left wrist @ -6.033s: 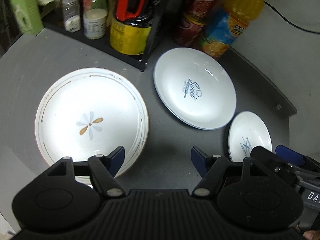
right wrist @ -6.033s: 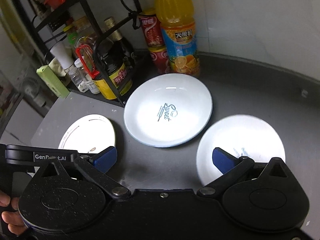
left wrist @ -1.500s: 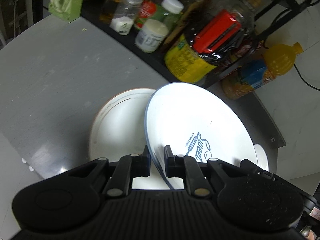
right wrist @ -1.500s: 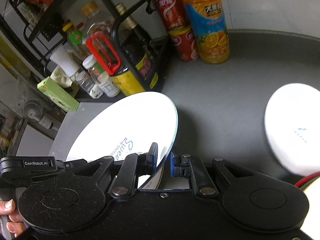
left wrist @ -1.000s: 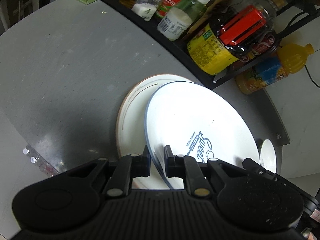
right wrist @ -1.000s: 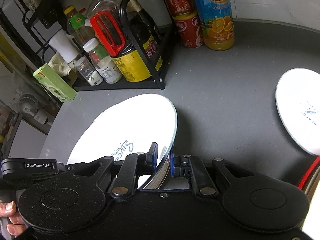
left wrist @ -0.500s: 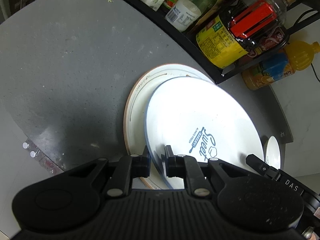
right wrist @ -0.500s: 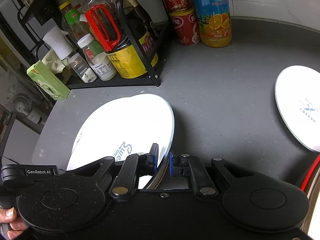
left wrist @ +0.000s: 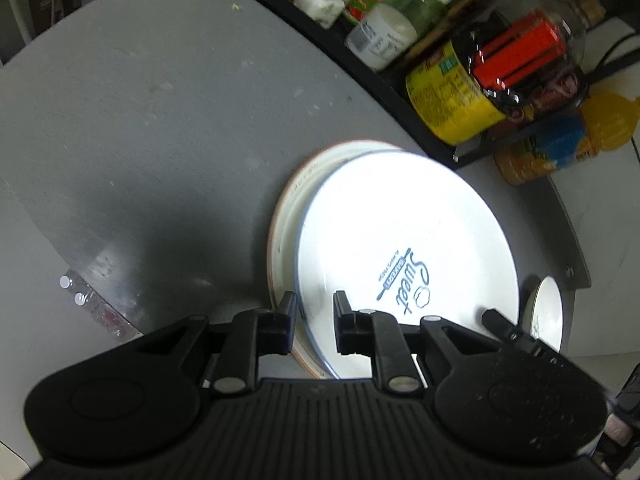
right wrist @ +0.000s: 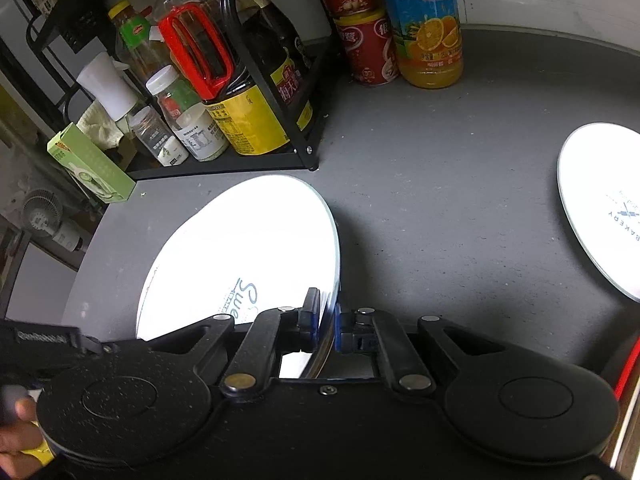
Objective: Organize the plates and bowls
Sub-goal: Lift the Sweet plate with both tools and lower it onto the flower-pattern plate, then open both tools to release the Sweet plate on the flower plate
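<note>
the printed plate (left wrist: 400, 248) sits at the centre of the left wrist view, stacked on the larger brown-rimmed plate (left wrist: 286, 216), whose edge shows only along the left side. the stack is offset: the upper plate overhangs toward the right of the frame.

the left gripper (left wrist: 314, 326) has its jaws parted, straddling the near rim of the printed plate with a gap at each pad; judged released. the right gripper (right wrist: 325, 330) is closed on the opposite rim of the printed plate, probably to steady it while it settles.

a smaller plate (right wrist: 604, 212) lies alone at the right edge of the right wrist view, well apart from the stack on the grey table (right wrist: 420, 200). it likely goes on top next.
</note>
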### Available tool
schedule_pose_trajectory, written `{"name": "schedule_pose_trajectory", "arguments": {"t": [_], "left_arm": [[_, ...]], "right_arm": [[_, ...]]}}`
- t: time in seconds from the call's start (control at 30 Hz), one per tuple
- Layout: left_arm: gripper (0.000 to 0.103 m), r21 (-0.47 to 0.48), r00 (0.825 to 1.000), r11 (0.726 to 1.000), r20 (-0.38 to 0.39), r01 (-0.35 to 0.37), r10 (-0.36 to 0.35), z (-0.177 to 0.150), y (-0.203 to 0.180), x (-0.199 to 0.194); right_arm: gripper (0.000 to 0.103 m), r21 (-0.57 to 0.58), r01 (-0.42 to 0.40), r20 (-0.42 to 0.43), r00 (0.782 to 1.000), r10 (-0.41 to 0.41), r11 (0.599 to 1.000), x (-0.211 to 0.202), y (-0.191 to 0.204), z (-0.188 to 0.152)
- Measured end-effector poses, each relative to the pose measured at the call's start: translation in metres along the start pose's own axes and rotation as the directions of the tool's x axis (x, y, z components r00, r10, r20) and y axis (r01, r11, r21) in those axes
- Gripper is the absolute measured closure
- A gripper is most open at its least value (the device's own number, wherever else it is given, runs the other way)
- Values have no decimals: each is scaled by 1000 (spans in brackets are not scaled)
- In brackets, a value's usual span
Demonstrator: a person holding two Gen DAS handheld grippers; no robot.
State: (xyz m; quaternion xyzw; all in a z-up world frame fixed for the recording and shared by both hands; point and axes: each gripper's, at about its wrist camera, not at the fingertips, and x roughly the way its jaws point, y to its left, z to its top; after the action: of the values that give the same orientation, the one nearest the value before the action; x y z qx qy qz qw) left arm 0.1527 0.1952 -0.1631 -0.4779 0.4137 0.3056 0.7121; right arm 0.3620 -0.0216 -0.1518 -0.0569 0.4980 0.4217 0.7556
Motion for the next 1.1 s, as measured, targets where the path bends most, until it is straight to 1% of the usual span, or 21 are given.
{"name": "schedule_pose_trajectory", "arguments": {"t": [0.1,0.23,0.3,0.33,0.4,0.53,0.63,0.77,0.9,1.03,1.07,1.1], "left_arm": [[87,7,999,1000,39,19,-19,5,0,-10],[87,29,998,1000,68,-10,8,12,-1,-14],[86,34,997,999,67,-26,24,14,0,-11],[83,34,998,999,61,-31,29,15,1,-9],[78,28,998,999,50,-42,40,14,4,-2],[77,8,998,999,35,-53,52,13,10,8],[75,3,998,999,38,-47,47,13,12,10],[74,2,997,999,51,-49,49,15,14,10],[73,-2,994,998,80,-68,68,18,18,8],[73,-17,995,997,73,-70,71,22,20,7],[73,-16,994,997,71,-78,79,22,18,6],[73,-15,994,996,70,-86,86,22,17,6]], "right_arm": [[97,6,-4,0,1000,4,1000,2,-2,0],[97,16,0,-4,1000,0,1000,5,-3,2],[96,18,7,-8,1000,-7,1000,7,-2,2],[95,20,15,-14,1000,-15,1000,8,-2,2],[94,9,36,-24,999,-36,999,12,-1,2],[94,0,37,-26,999,-37,999,13,-1,1],[93,-4,38,-29,999,-38,999,16,-1,3],[92,-12,39,-37,999,-39,999,21,0,4],[92,-32,35,-49,998,-37,999,26,3,3],[91,-40,45,-56,997,-47,998,29,4,6],[88,-41,50,-63,997,-52,998,29,4,7],[83,-43,55,-68,996,-57,998,28,5,8]]}}
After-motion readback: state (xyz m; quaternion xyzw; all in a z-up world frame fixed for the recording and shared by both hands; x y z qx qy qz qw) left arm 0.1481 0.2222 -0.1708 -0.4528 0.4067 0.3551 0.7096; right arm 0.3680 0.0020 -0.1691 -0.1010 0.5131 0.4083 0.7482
